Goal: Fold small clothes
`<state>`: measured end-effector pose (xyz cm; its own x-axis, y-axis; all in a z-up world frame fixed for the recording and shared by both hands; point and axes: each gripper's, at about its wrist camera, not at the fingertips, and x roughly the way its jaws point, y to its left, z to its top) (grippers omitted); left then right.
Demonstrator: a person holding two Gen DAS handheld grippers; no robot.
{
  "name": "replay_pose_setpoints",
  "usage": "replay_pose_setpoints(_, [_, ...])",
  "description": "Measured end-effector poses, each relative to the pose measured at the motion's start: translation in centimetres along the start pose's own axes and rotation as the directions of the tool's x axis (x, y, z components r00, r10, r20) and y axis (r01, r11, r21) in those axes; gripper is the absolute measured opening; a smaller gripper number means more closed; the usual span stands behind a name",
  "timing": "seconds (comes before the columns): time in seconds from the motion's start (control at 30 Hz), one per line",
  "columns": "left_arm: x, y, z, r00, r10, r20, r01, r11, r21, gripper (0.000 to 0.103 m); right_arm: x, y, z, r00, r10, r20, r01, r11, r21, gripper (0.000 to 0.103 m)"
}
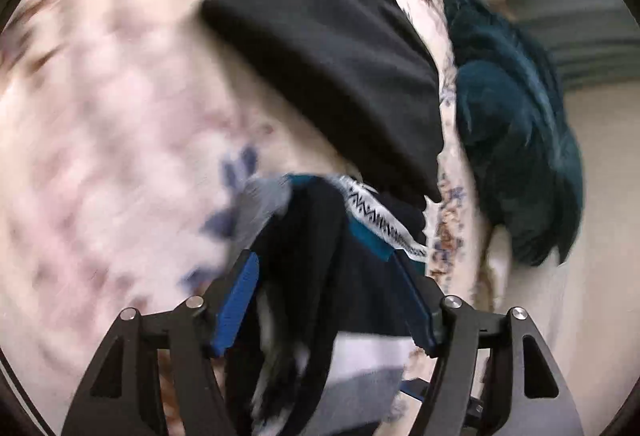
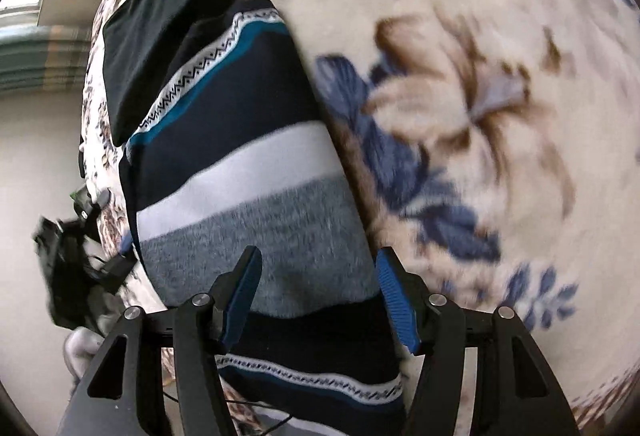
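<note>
A striped knit garment, navy, white, grey and teal with a zigzag band, lies folded on a floral blanket. My right gripper is open, its blue-padded fingers either side of the garment's grey stripe near its edge. In the left wrist view the same garment is bunched between the fingers of my left gripper, which stand wide apart around it. A folded black garment lies beyond it, also in the right wrist view.
The cream blanket with blue and brown flowers covers the surface. A dark teal fluffy cloth hangs past its right edge. The pale floor lies past the blanket's left edge, with the other gripper's black body there.
</note>
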<state>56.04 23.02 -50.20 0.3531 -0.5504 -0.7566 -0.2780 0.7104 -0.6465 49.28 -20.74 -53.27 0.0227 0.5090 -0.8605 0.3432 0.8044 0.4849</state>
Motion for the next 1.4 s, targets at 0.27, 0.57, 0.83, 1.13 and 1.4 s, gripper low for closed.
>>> replay_pose_setpoints(0.27, [3.2, 0.5, 2.3, 0.971, 0.239, 0.001, -0.238, 0.966, 0.106, 0.011, 1.3, 0.5, 3.5, 1.000, -0.006, -0.021, 0.006, 1.000, -0.009, 0.062])
replay_pose_setpoints(0.57, [-0.3, 2.5, 1.7, 0.993, 0.121, -0.014, -0.120, 0.992, 0.030, 0.017, 1.9, 2.9, 4.7, 0.999, 0.006, -0.041, -0.008, 0.998, -0.067, 0.062])
replay_pose_setpoints(0.83, [-7.9, -0.9, -5.9, 0.957, 0.233, 0.174, -0.272, 0.928, 0.255, 0.103, -0.8, 1.5, 0.8, 0.999, 0.049, -0.012, -0.050, 0.992, -0.112, 0.067])
replay_pose_setpoints(1.13, [-11.9, 1.1, -19.9, 0.942, 0.331, 0.048, -0.326, 0.875, 0.357, 0.103, -4.0, 0.1, -11.7, 0.998, -0.035, 0.050, 0.039, 0.995, -0.087, 0.093])
replay_pose_setpoints(1.4, [-14.4, 7.0, -31.9, 0.915, 0.374, -0.154, -0.311, 0.895, 0.320, 0.103, -6.4, -3.7, -23.5, 0.999, -0.046, 0.020, 0.046, 0.999, 0.012, 0.093])
